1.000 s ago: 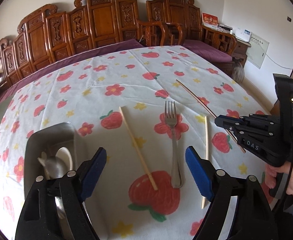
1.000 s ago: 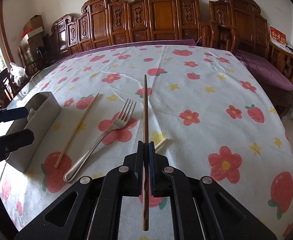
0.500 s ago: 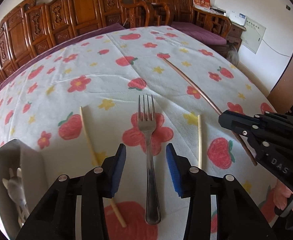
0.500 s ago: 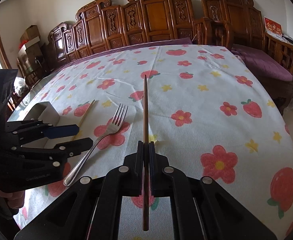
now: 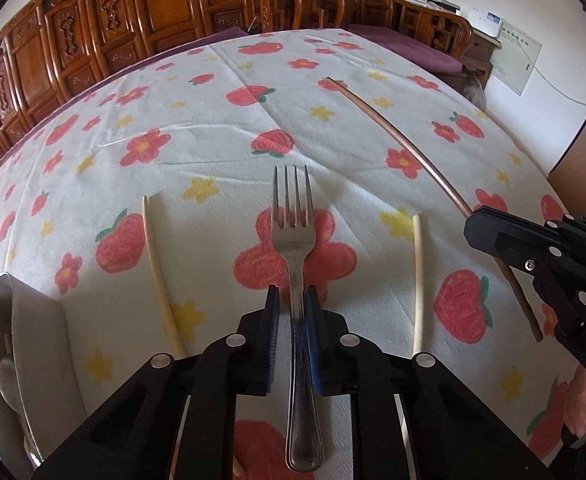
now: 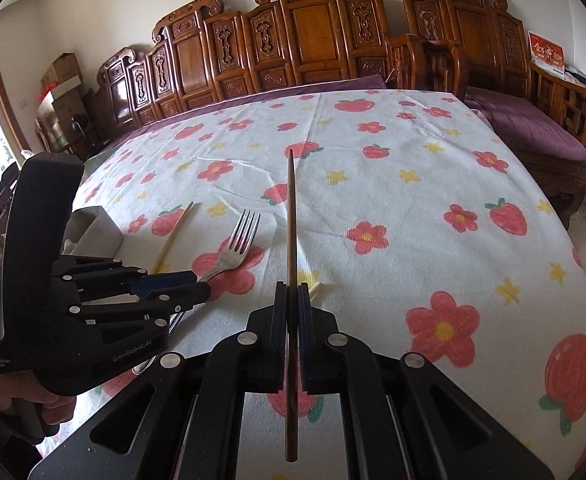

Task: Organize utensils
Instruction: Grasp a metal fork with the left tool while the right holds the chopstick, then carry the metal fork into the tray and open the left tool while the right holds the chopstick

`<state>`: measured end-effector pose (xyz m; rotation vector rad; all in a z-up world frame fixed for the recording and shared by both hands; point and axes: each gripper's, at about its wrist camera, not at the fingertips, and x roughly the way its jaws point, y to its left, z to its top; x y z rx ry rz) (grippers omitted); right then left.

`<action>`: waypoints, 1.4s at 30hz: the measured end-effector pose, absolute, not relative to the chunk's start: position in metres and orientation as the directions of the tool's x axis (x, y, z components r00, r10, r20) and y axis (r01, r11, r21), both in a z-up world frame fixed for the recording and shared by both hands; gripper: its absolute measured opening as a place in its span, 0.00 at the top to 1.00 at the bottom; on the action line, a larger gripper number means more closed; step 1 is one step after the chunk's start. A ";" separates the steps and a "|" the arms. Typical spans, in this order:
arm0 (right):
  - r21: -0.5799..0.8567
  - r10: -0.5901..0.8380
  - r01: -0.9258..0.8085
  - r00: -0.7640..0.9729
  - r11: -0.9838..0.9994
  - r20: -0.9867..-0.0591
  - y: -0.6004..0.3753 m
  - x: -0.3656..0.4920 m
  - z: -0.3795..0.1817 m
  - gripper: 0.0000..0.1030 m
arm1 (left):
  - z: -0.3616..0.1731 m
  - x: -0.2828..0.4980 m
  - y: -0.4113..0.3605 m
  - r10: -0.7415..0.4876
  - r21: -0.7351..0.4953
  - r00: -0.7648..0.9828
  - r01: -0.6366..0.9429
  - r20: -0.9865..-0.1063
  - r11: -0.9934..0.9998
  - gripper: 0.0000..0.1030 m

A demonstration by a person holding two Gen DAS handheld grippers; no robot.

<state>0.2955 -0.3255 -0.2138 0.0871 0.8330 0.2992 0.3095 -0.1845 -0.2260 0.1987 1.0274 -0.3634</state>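
A steel fork (image 5: 293, 240) lies on the strawberry-print tablecloth, tines pointing away. My left gripper (image 5: 292, 294) straddles its handle, jaws closing, the blue pads against the handle's sides. The right wrist view shows the same grip from the side, left gripper (image 6: 199, 284) low over the fork (image 6: 237, 244). My right gripper (image 6: 292, 288) is shut on a long brown chopstick (image 6: 291, 208), which it holds above the cloth pointing forward. From the left wrist view, the right gripper (image 5: 473, 224) and its brown chopstick (image 5: 405, 136) are at the right.
Two pale chopsticks lie on the cloth, one left of the fork (image 5: 155, 264) and one right of it (image 5: 417, 280). A metal utensil holder (image 5: 17, 320) with a white spoon (image 5: 1, 368) inside stands at the near left. Carved wooden chairs line the table's far side.
My left gripper came down and forward over the fork and its jaws went from wide open to closed around the handle. The right gripper stayed put with the brown chopstick.
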 end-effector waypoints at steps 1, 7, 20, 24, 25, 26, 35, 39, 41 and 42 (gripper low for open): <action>0.192 0.294 -0.227 0.633 0.955 -0.716 -0.325 0.295 -0.213 0.94 | -0.226 0.309 -0.185 -0.201 -0.006 0.465 0.388 -0.862 0.922 0.94; 0.187 0.287 -0.220 0.634 0.957 -0.718 -0.325 0.295 -0.212 0.94 | -0.225 0.297 -0.183 -0.189 0.011 0.461 0.397 -0.867 0.918 0.94; 0.177 0.274 -0.214 0.631 0.961 -0.726 -0.321 0.288 -0.214 0.94 | -0.179 0.252 -0.157 -0.188 0.025 0.520 0.376 -0.833 0.926 0.94; 0.166 0.273 -0.225 0.635 0.960 -0.723 -0.315 0.283 -0.212 0.94 | -0.161 0.239 -0.146 -0.190 0.027 0.548 0.363 -0.815 0.932 0.94; 0.166 0.275 -0.227 0.633 0.960 -0.724 -0.314 0.282 -0.212 0.94 | -0.156 0.235 -0.144 -0.190 0.027 0.554 0.359 -0.811 0.933 0.94; 0.165 0.276 -0.229 0.630 0.959 -0.726 -0.312 0.280 -0.213 0.94 | -0.152 0.232 -0.142 -0.189 0.029 0.559 0.357 -0.807 0.934 0.94; 0.140 0.261 -0.238 0.618 0.961 -0.741 -0.302 0.260 -0.211 0.94 | -0.120 0.207 -0.121 -0.203 0.016 0.596 0.341 -0.777 0.940 0.94; 0.128 0.253 -0.239 0.618 0.963 -0.745 -0.298 0.251 -0.206 0.94 | -0.112 0.200 -0.114 -0.205 0.015 0.604 0.339 -0.770 0.941 0.94; 0.132 0.255 -0.238 0.618 0.962 -0.744 -0.297 0.247 -0.202 0.94 | -0.109 0.197 -0.111 -0.206 0.014 0.607 0.337 -0.768 0.941 0.94; 0.132 0.255 -0.239 0.617 0.962 -0.744 -0.295 0.245 -0.200 0.94 | -0.107 0.196 -0.109 -0.207 0.012 0.608 0.336 -0.766 0.942 0.94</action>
